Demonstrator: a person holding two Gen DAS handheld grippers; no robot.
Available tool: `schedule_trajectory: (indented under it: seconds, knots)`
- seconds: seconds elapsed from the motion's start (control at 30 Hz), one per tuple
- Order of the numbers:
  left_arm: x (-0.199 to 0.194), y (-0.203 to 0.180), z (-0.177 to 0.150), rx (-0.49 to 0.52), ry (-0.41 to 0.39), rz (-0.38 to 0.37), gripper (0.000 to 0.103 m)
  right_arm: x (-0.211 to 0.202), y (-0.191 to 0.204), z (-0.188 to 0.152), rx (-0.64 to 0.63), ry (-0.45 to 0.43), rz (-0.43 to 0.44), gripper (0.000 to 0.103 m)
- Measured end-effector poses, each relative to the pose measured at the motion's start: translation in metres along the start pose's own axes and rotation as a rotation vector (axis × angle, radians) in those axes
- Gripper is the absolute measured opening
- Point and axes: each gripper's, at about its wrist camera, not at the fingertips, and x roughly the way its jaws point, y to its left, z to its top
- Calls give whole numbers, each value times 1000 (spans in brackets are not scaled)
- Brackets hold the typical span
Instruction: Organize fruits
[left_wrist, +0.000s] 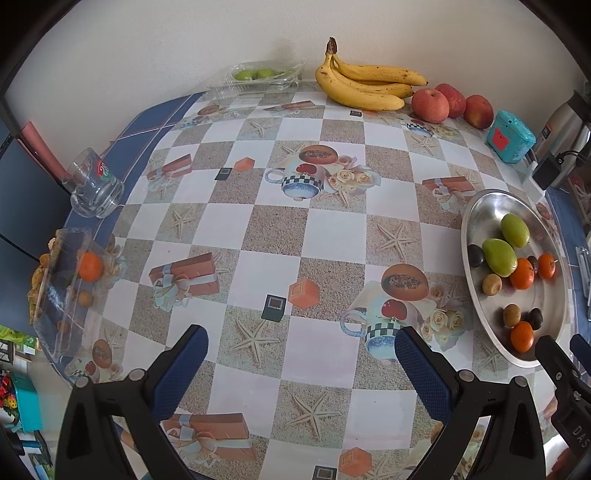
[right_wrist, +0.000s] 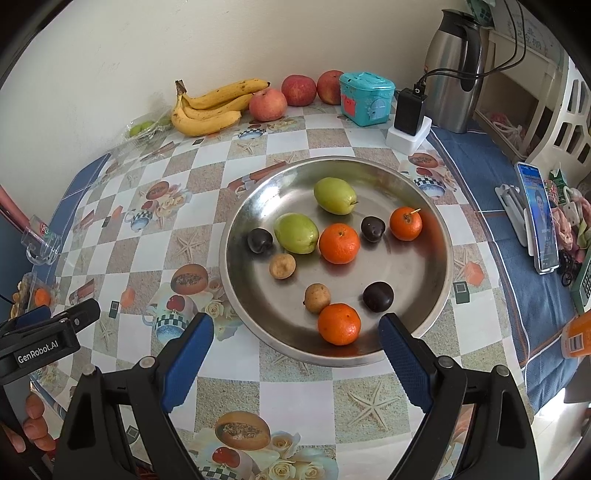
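Checkered bench held my steel plate of mixed fruit; nearest orange lay just ahead of my right tool, wide open, empty. Left tool also wide, empty.

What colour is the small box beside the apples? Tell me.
Teal, with a red patch on the small box; clearest in the right wrist view.

We are in a home, at a place where people eat. The tabletop has a wipe-clean cloth with pictures of cups, starfish and gifts. By the wall we see bananas and apples. A metal jug, a charger and a phone on a stand sit at the side. A glass mug sits near the edge.
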Motion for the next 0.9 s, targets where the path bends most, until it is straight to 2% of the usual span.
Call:
schedule_trajectory:
  seconds: [0.9]
  knots:
    - [0,2,-1,-1,-3,6,102,3,1,-1,-2,16,-5,91]
